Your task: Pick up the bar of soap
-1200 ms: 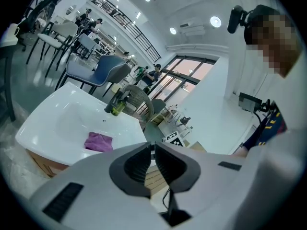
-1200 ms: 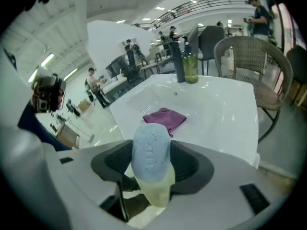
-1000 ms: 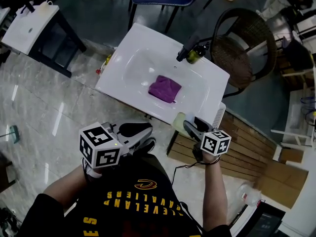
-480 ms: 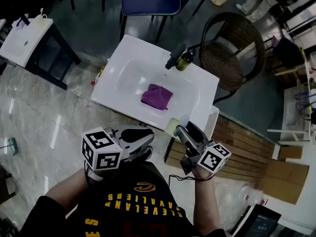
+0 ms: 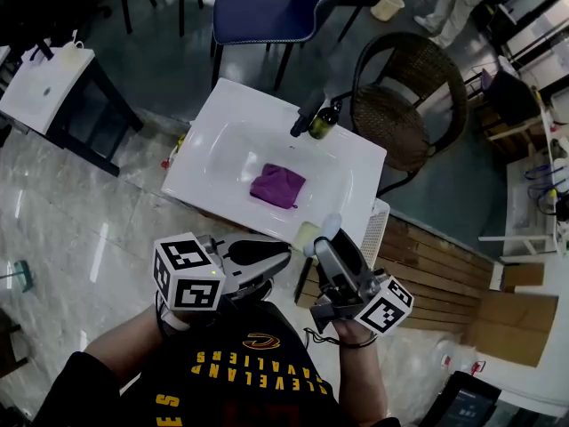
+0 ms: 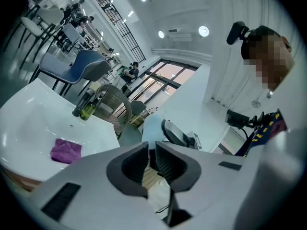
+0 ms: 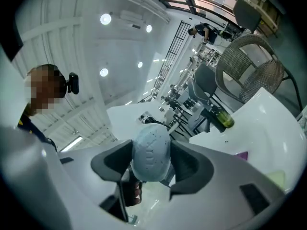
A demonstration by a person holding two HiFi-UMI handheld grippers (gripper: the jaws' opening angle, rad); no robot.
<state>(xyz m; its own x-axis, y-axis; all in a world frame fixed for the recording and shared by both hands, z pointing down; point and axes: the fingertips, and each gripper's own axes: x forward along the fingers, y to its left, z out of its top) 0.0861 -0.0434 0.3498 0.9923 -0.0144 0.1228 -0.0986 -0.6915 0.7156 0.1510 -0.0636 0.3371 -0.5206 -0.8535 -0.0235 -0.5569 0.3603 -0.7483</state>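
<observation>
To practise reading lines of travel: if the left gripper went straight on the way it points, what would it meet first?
Probably the right gripper and the pale blue bar of soap it holds, directly beyond the left gripper, though depth is unclear.

Pale blue speckled soap (image 7: pixel 151 152); purple cloth (image 5: pixel 276 186); white sink (image 5: pixel 213 154); blue chair (image 5: pixel 262 18); green bottle (image 5: pixel 322 124).
</observation>
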